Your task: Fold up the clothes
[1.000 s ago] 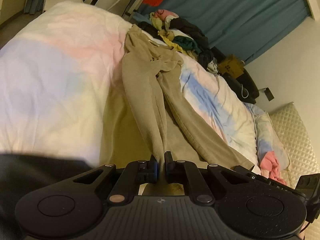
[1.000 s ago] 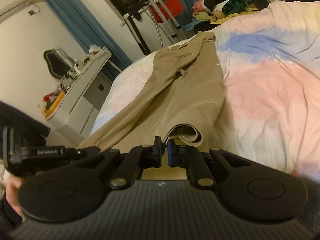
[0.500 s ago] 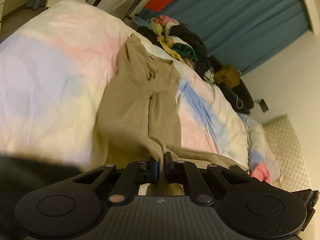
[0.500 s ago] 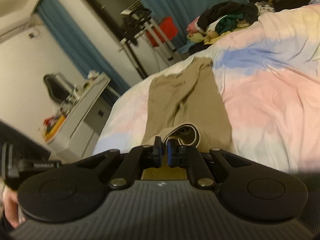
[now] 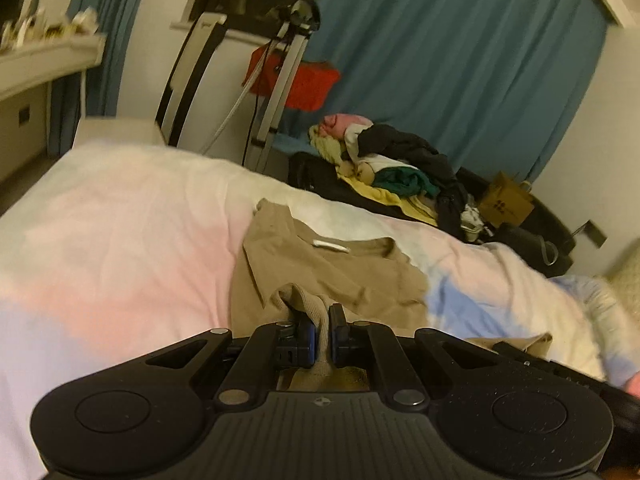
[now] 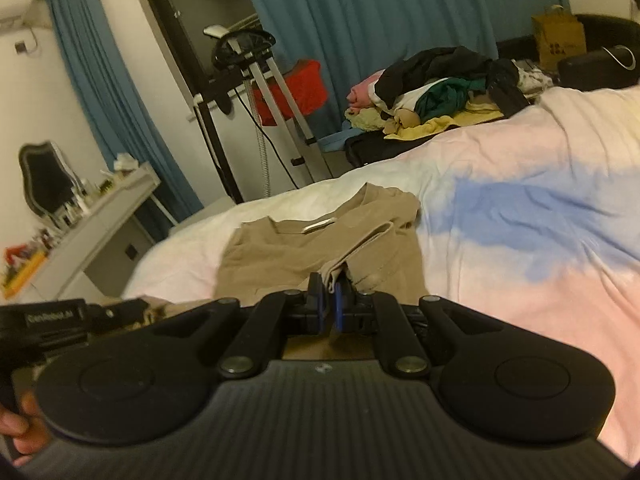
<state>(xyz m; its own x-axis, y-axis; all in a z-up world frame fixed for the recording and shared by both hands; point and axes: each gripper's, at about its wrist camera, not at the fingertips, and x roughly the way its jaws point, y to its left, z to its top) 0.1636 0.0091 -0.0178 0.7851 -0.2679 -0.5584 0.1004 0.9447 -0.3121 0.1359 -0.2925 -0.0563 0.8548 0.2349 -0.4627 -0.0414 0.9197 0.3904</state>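
Observation:
Tan trousers [image 5: 332, 268] lie on the bed, waistband with a white label at the far end; they also show in the right wrist view [image 6: 288, 252]. My left gripper [image 5: 320, 338] is shut on one leg cuff, held low over the upper part of the trousers. My right gripper [image 6: 328, 304] is shut on the other leg cuff, beside the waist area. The legs are doubled over the seat. The other gripper's body shows at each view's edge.
The bed has a pastel pink, blue and white cover [image 5: 120, 248]. A pile of mixed clothes [image 6: 440, 88] lies at the far side. A metal stand [image 5: 280, 64], blue curtains [image 6: 380, 20] and a white dresser [image 6: 100, 216] stand beyond.
Both grippers have carried the leg cuffs forward toward the waistband. The trousers, stretched long before, now lie doubled over and short.

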